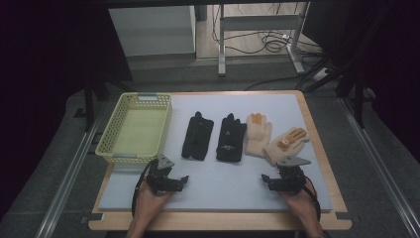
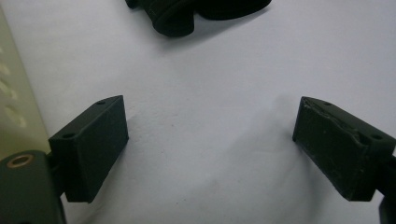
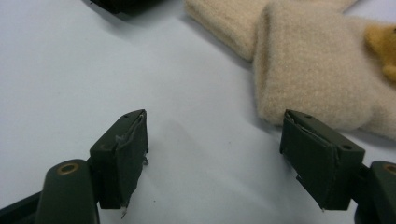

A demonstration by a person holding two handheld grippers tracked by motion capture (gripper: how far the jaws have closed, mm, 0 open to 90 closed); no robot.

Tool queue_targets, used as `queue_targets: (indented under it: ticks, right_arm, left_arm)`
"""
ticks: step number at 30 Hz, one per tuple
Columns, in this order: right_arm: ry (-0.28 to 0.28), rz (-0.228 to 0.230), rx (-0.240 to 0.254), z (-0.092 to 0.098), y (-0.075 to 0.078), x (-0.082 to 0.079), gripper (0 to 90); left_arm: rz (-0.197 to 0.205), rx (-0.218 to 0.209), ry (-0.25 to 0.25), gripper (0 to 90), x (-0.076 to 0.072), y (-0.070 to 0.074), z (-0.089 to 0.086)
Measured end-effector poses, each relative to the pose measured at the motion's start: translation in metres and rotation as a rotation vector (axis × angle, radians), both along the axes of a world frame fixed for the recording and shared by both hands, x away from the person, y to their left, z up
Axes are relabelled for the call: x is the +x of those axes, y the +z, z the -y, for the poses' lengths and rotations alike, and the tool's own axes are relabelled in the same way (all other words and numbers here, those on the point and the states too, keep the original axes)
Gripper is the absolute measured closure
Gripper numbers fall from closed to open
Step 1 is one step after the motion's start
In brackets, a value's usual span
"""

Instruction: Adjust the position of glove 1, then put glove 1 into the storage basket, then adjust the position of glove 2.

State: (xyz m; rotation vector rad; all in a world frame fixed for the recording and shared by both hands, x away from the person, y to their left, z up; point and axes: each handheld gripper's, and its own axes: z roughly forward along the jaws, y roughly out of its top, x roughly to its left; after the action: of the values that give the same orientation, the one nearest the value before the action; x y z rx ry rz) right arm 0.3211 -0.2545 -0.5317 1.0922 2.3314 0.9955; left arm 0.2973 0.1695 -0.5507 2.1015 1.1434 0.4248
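Four gloves lie in a row across the middle of the grey mat (image 1: 218,183): two black gloves (image 1: 198,136) (image 1: 231,138) toward the basket (image 1: 115,148) at the mat's left edge, two cream gloves (image 1: 258,136) (image 1: 285,145) toward the right edge. The left gripper (image 1: 184,179) hovers near the front edge below the basket's front corner, jaws wide apart, nothing between them. The right gripper (image 1: 265,178) hovers near the front edge below the cream pair, jaws likewise wide and empty; in the right gripper view the nearer cream cuff (image 3: 310,74) sits just beyond its jaws, apart from them. Judgement: the gloves are light, soft and limp; knit cream fabric should grip well, the black may be smoother. Best hold is probably a pinch on the cuff, where fabric is doubled. The cream gloves overlap, so lifting one may drag the other. Black glove detail is lost in dim light; its cuff (image 2: 175,21) is cut off at the top of the left gripper view
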Motion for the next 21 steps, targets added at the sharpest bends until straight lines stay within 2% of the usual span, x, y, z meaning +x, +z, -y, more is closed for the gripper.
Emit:
queue_targets:
  ticks: [21]
  right_arm:
    - [-0.011,-0.002,-0.005,-0.0018,0.0006,-0.0007,22.0]
  left_arm:
    - [0.001,-0.002,0.000,10.3,-0.0001,-0.0001,-0.0001]
